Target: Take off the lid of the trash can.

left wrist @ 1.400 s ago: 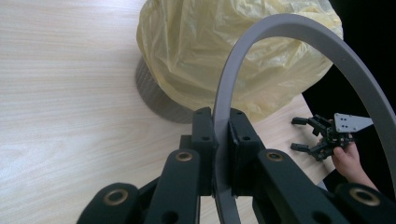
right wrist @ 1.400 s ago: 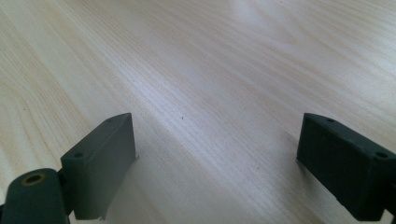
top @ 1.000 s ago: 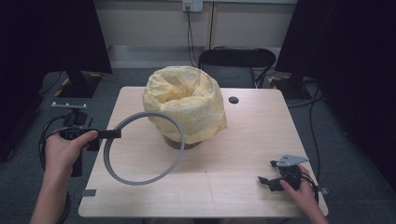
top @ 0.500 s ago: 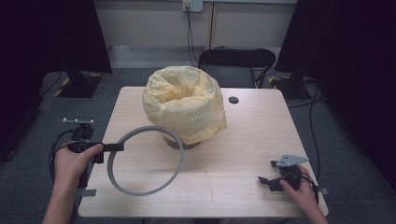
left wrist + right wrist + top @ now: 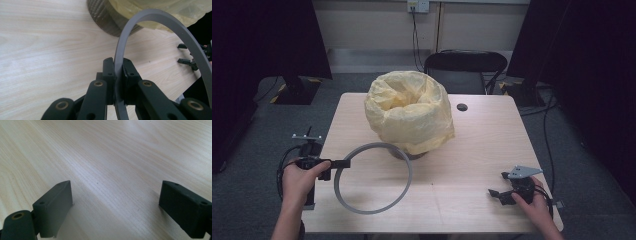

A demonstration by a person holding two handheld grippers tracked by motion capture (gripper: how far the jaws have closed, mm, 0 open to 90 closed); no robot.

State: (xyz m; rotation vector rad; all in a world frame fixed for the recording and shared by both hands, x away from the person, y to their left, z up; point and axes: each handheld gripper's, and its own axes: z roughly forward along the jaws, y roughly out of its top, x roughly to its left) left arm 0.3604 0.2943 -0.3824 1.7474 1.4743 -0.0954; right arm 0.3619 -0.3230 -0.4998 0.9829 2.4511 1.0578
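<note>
Dark curtains and grey floor frame a pale wood table (image 5: pixel 482 150). At centre stands a bin (image 5: pixel 409 153) lined with a yellow bag (image 5: pixel 409 117). Lower left, the grey ring (image 5: pixel 373 178) lies over the tabletop, pinched at its rim by the left gripper (image 5: pixel 343 163). Seemingly, ringing the bag remains. Right gripper (image 5: pixel 495 194) idles wide, lower right. No writing readable.

High view: fixed above the near edge of the table (image 5: pixel 472 150), facing forward and down. Left gripper view: close, low over the table (image 5: pixel 50 50), facing the bin (image 5: pixel 107 17). Right gripper view: nearly touching the table (image 5: pixel 112 157). Shared: tabletop.
</note>
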